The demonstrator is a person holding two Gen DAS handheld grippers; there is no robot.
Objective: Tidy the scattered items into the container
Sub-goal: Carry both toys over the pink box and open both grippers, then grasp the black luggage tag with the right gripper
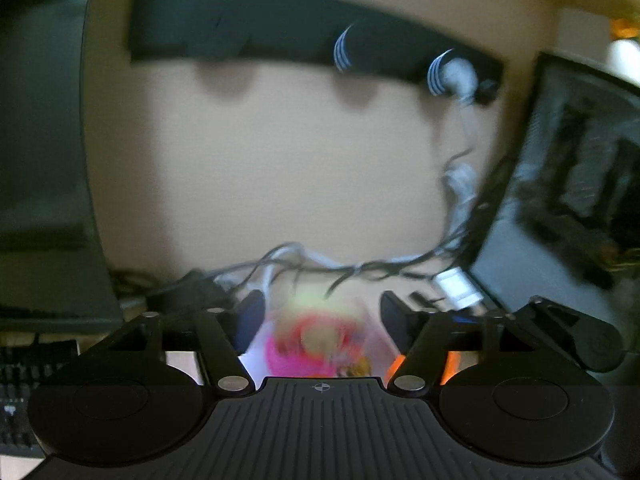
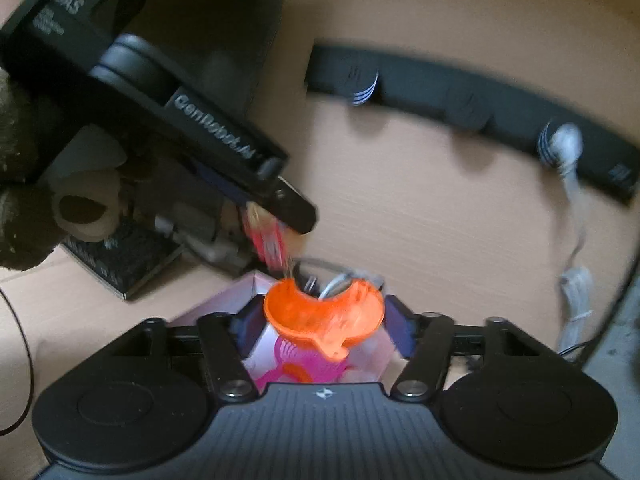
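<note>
In the right wrist view an orange funnel sits tilted between the fingers of my right gripper, just above a clear box. The jaws stand a little wider than the funnel. A pink item lies inside the box. My left gripper reaches in from the upper left, and a blurred pink-red item hangs just below its fingertips over the box. In the left wrist view the left gripper is open, with a blurred pink and yellow item in the gap, clear of both pads.
A long black bar lies against the tan board behind. White and grey cables trail past the box. A keyboard sits at the left and a dark case at the right. A gloved hand holds the left gripper.
</note>
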